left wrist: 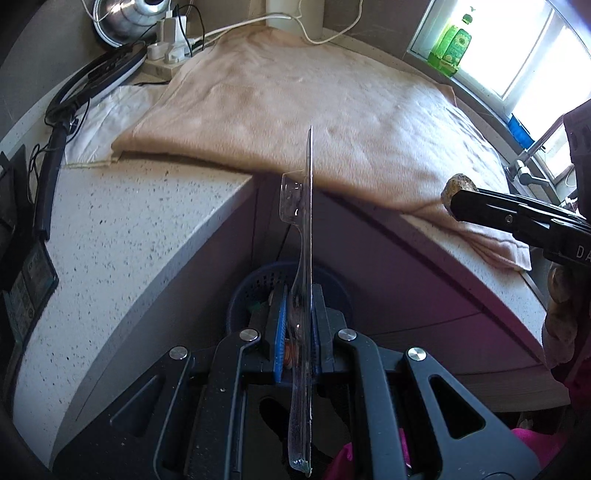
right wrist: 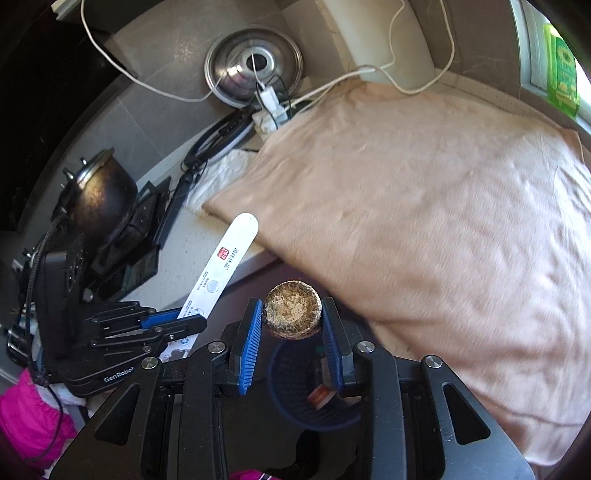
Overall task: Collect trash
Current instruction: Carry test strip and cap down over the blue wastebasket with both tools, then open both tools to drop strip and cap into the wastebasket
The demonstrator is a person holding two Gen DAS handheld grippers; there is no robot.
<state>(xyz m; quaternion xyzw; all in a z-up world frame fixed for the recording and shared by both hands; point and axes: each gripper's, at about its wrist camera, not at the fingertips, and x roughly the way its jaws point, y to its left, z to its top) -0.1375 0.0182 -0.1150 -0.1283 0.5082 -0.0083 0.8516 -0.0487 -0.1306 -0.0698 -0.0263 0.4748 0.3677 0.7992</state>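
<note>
My left gripper (left wrist: 298,295) is shut on a long flat plastic package (left wrist: 308,206), seen edge-on, with a clear blister on one side; in the right wrist view its white printed back (right wrist: 221,262) shows, held by the left gripper (right wrist: 184,321). My right gripper (right wrist: 291,314) is shut on a round brown crusty lump (right wrist: 291,308), which also shows at its tip in the left wrist view (left wrist: 458,188). A dark blue perforated bin (left wrist: 243,295) stands on the floor below both grippers, holding some trash (right wrist: 321,397).
A beige towel (left wrist: 314,110) covers the speckled white counter (left wrist: 122,240). At the back left are a metal bowl (right wrist: 255,62), chargers and white cables (left wrist: 170,33), black devices (right wrist: 99,192). A green bottle (left wrist: 452,44) stands at the window, a faucet (left wrist: 524,162) to the right.
</note>
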